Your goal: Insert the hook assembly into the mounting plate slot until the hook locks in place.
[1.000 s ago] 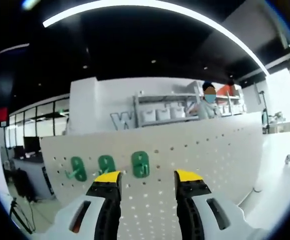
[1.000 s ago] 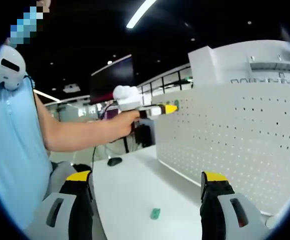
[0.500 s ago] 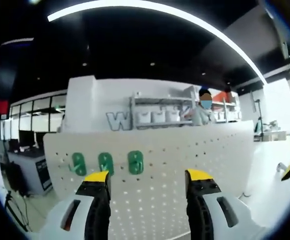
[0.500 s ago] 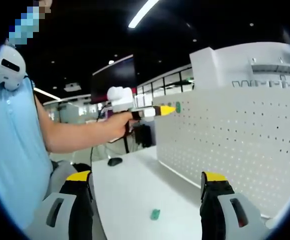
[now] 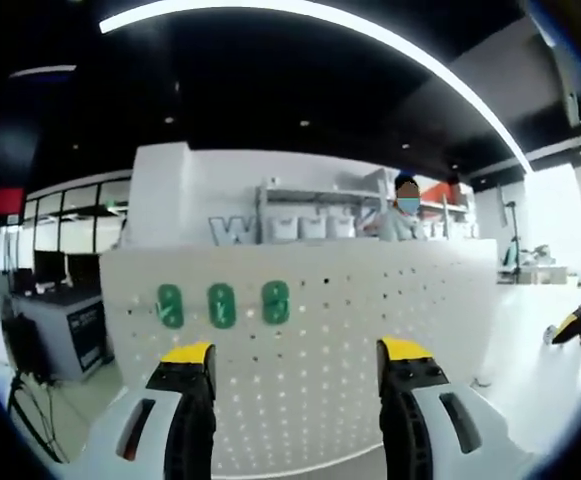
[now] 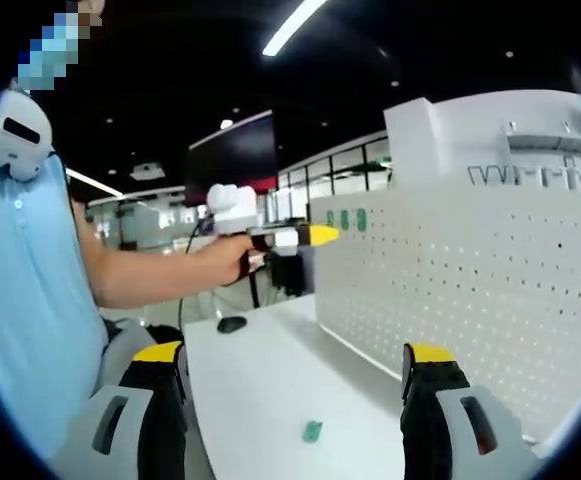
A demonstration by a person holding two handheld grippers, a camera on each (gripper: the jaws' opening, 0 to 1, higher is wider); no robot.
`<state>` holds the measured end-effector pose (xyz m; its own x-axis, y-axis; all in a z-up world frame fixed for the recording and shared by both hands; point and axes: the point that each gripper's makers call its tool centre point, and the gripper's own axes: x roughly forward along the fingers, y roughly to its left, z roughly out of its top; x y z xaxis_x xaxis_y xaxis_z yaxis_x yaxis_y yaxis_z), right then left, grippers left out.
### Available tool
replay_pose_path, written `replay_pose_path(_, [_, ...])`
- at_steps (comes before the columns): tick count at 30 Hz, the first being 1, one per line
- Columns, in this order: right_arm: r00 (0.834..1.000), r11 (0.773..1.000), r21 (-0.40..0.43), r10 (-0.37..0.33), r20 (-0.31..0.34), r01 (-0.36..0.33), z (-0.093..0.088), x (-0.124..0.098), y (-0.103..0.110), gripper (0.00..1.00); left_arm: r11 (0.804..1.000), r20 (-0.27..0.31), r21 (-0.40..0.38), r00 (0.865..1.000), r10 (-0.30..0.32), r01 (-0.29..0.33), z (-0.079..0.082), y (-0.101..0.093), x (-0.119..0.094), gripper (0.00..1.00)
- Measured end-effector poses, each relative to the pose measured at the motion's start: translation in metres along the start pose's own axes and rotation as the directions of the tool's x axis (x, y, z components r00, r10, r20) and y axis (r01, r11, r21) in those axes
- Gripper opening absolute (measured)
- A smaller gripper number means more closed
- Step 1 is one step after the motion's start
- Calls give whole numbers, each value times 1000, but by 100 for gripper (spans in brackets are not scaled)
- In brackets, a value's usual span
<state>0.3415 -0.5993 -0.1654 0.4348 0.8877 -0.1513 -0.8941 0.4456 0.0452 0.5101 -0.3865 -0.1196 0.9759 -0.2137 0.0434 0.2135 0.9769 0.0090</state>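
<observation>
A white pegboard mounting plate [image 5: 350, 320] stands upright, with three green hooks [image 5: 221, 305] mounted in a row on its upper left. My left gripper [image 5: 297, 352] faces the board, open and empty, a short way back from it. In the right gripper view the same gripper [image 6: 325, 234] is held out by a person's hand, its yellow tip just off the board's [image 6: 470, 290] end near the hooks [image 6: 345, 219]. A loose green hook piece [image 6: 312, 431] lies on the white table [image 6: 260, 380]. Above it my right gripper [image 6: 293, 352] stands open and empty.
A black mouse [image 6: 231, 323] lies at the table's far end. The person's sleeve and arm [image 6: 120, 275] take up the left of the right gripper view. Shelves with white bins [image 5: 315, 225] and another person stand behind the board. The right gripper's yellow tip [image 5: 568, 326] enters at the far right.
My left gripper has drawn back from the pegboard and its jaws stand wider apart. In the right gripper view it moved left, uncovering the mounted hooks. The right gripper stayed still.
</observation>
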Motion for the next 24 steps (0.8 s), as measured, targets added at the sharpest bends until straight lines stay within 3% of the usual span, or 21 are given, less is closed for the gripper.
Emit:
replay_pose_path(14, [1000, 1000, -22, 0, 0, 0, 6, -4, 9, 90, 999, -3, -1, 999, -42, 42, -5, -2, -31, 67])
replay_pose_path(24, [1000, 1000, -24, 2, -6, -2, 5, -1, 14, 90, 997, -34, -8, 997, -71, 70, -25, -6, -52, 67])
